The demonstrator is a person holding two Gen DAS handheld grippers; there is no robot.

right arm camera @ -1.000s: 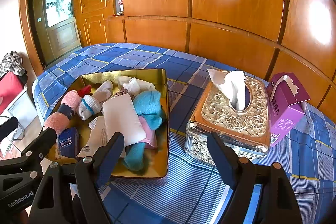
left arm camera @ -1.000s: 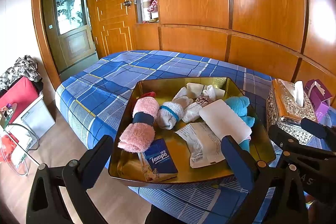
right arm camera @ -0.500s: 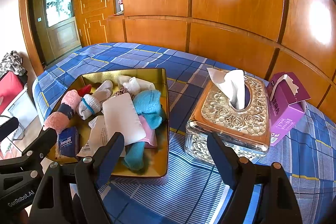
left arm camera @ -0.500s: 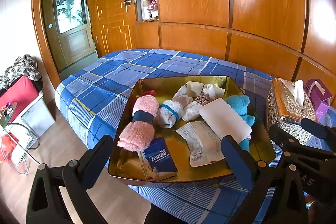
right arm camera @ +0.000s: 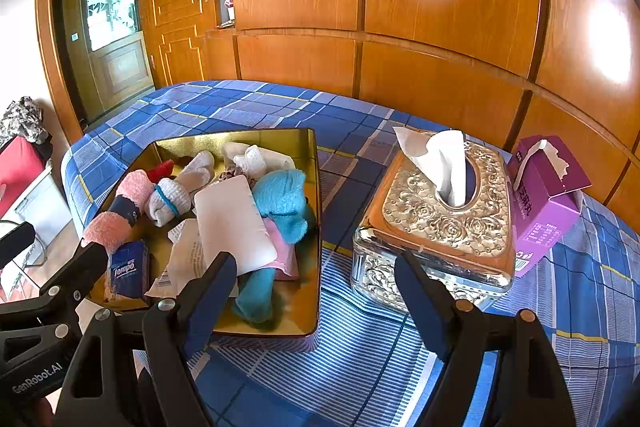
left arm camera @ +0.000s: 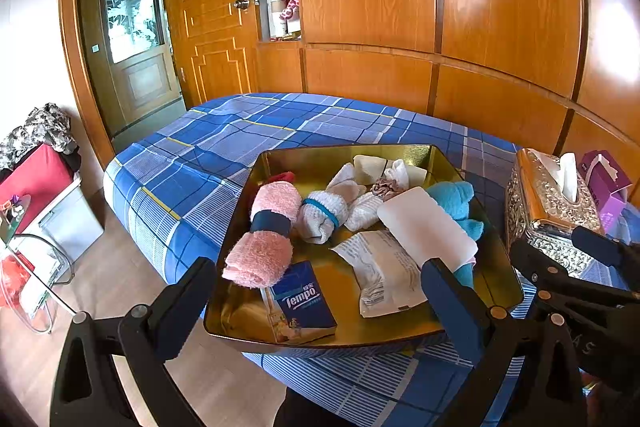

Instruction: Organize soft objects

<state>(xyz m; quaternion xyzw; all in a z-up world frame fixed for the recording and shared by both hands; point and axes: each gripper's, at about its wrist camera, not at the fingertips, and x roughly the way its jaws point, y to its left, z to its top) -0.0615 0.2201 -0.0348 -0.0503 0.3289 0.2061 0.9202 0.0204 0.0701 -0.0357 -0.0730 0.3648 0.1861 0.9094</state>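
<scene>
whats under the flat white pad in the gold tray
The flat white pad lies on a pink cloth and a turquoise fuzzy cloth, overlapping a printed white wrapper. Anything beneath its middle in the gold metal tray is covered.

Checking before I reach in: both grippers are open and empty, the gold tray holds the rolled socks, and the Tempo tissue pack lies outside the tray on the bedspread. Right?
Not quite. The Tempo tissue pack lies inside the gold tray, at its near corner beside the pink rolled sock, as the left wrist view shows. The left gripper and right gripper are open and empty.
</scene>
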